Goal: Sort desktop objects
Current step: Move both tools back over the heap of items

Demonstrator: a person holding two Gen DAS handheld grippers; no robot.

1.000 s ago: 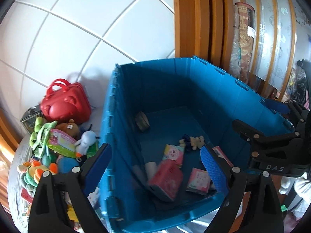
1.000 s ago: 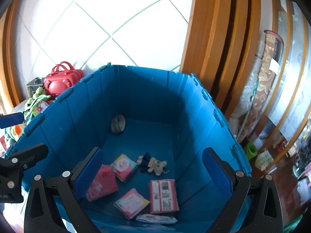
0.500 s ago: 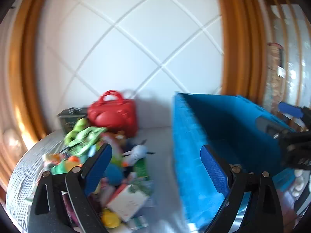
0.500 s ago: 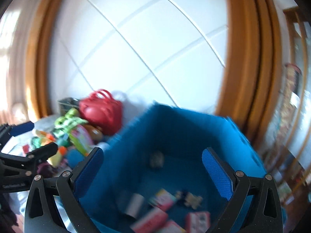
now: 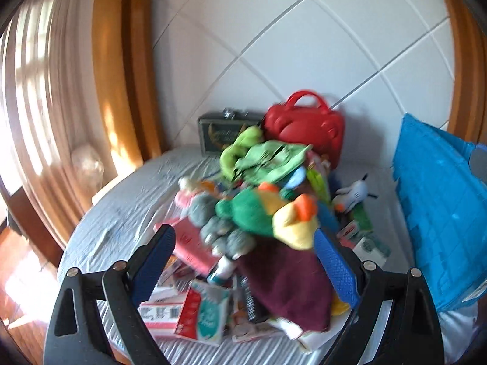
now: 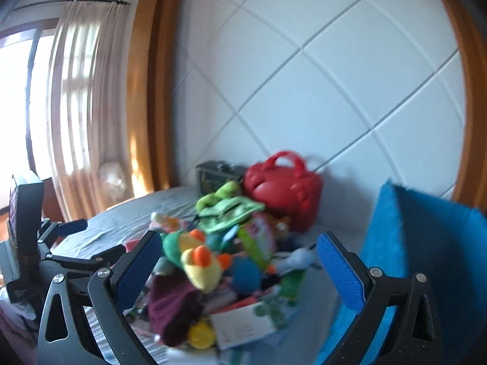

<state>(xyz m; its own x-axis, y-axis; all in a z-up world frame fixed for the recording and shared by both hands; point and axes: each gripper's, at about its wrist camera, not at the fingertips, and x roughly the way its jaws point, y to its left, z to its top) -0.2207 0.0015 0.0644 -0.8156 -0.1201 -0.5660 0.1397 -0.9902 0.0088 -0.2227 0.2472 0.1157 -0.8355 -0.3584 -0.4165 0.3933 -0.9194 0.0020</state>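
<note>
While both my left gripper [image 5: 243, 261] and right gripper [image 6: 237, 264] hang spread and empty over the table's heap, I'd pinch the soft, light yellow-green plush [image 5: 274, 216] by its body.

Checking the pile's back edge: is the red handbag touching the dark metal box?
Cannot tell. In the left wrist view the red handbag overlaps the dark metal box, hiding any gap.

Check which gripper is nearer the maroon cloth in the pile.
Left. The left gripper is open right over the maroon cloth, fingers straddling it. The right gripper is open too, farther back toward the blue bin.
</note>
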